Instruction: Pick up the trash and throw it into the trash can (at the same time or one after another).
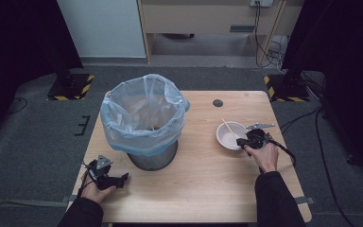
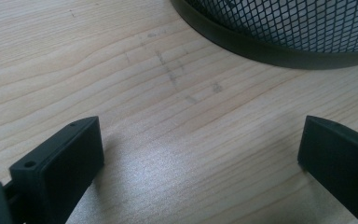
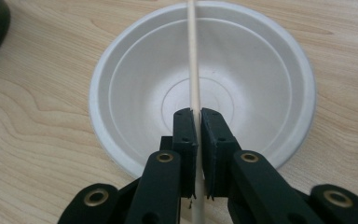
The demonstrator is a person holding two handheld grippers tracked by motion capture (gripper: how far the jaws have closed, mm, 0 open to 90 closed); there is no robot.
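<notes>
A white paper bowl (image 1: pixel 230 135) (image 3: pixel 242 79) sits on the right half of the wooden table. A thin wooden stick (image 3: pixel 193 56) (image 1: pixel 228 126) lies across the bowl, sloping over its far rim. My right gripper (image 3: pixel 198 114) (image 1: pixel 245 143) reaches over the bowl's near rim, shut on the stick, with its jaws pressed against both sides. At the table's front left my left gripper (image 2: pixel 200 144) (image 1: pixel 118 179) rests low over the bare wood, open, with nothing between its jaws. It points toward the foot of the bin.
A black mesh waste bin (image 1: pixel 152 158) (image 2: pixel 284 28) lined with a clear blue bag (image 1: pixel 142 113) stands left of the table's centre. A round cable hole (image 1: pixel 218 102) lies at the back. The table's edges (image 1: pixel 307 208) drop to grey carpet with cables at the right.
</notes>
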